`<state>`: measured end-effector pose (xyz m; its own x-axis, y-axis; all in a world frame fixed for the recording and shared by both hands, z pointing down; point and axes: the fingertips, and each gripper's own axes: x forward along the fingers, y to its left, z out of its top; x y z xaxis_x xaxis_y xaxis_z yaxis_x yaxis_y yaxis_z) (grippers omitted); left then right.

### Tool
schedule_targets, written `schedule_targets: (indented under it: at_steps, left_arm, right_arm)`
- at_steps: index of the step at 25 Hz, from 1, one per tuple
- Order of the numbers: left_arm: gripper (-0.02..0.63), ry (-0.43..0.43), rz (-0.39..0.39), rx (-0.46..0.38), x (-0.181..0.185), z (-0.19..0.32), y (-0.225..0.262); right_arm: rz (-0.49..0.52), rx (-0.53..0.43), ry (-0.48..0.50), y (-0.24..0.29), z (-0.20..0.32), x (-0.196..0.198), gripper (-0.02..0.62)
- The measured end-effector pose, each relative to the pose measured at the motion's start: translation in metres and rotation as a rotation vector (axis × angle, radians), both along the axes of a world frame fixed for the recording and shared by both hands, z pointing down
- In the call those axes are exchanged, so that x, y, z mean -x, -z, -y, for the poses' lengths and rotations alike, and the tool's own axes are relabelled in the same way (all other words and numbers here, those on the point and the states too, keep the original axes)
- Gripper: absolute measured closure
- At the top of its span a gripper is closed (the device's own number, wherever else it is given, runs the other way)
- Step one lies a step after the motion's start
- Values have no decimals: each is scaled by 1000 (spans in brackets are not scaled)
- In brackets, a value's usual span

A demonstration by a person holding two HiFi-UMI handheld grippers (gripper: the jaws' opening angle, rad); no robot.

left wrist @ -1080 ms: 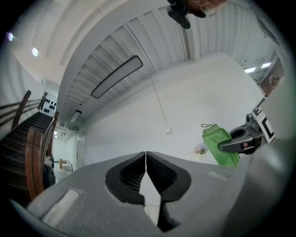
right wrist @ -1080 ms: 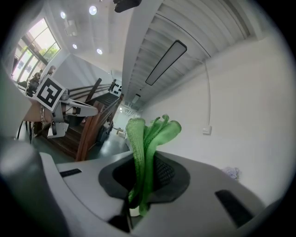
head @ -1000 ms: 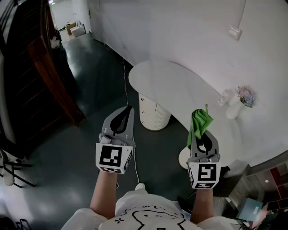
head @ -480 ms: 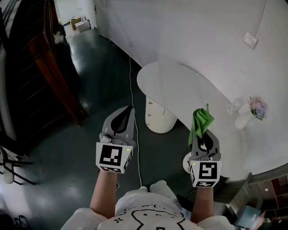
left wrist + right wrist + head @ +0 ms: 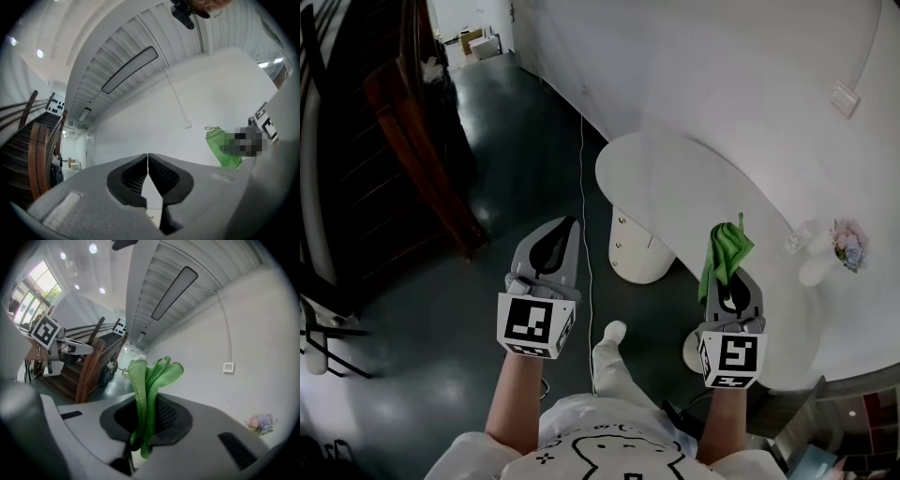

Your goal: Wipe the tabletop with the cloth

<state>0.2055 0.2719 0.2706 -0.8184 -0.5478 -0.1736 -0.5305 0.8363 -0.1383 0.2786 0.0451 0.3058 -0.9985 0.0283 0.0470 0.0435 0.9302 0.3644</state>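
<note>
A folded green cloth point(image 5: 723, 254) sticks up out of my right gripper point(image 5: 729, 278), which is shut on it; in the right gripper view the cloth point(image 5: 149, 385) stands bunched between the pads. The right gripper hovers over the near edge of a white oval tabletop point(image 5: 675, 187) that runs along the wall. My left gripper point(image 5: 557, 234) is shut with nothing in it, held over the dark floor to the left of the table. In the left gripper view its jaws point(image 5: 148, 161) meet in a thin line, and the green cloth point(image 5: 222, 145) shows off to the right.
A white vase with pale flowers point(image 5: 834, 253) and a small clear item point(image 5: 799, 237) stand at the table's right end. A ribbed white pedestal point(image 5: 639, 248) holds the table up. A white cable point(image 5: 585, 225) runs across the dark floor. A wooden staircase point(image 5: 412, 141) rises on the left.
The view has shifted so the table sits further right and nearer. A leg and shoe now show stepping forward below the grippers. Both grippers stay shut and hold about the same pose.
</note>
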Motion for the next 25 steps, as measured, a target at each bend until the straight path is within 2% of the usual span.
schedule_targets:
  at_steps: [9,17,25]
  left_arm:
    - [586,-24,-6,19,72,29,-12]
    - [586,-38,-18,38,176,55,-9]
    - [586,-96,-17,89,280,97,-2]
  right_arm:
    - [-10,24,-21,-15,27,68,551]
    - [-31,41,-42,-19,52,164,551]
    - [-56,61,-84,-26,82,259,551]
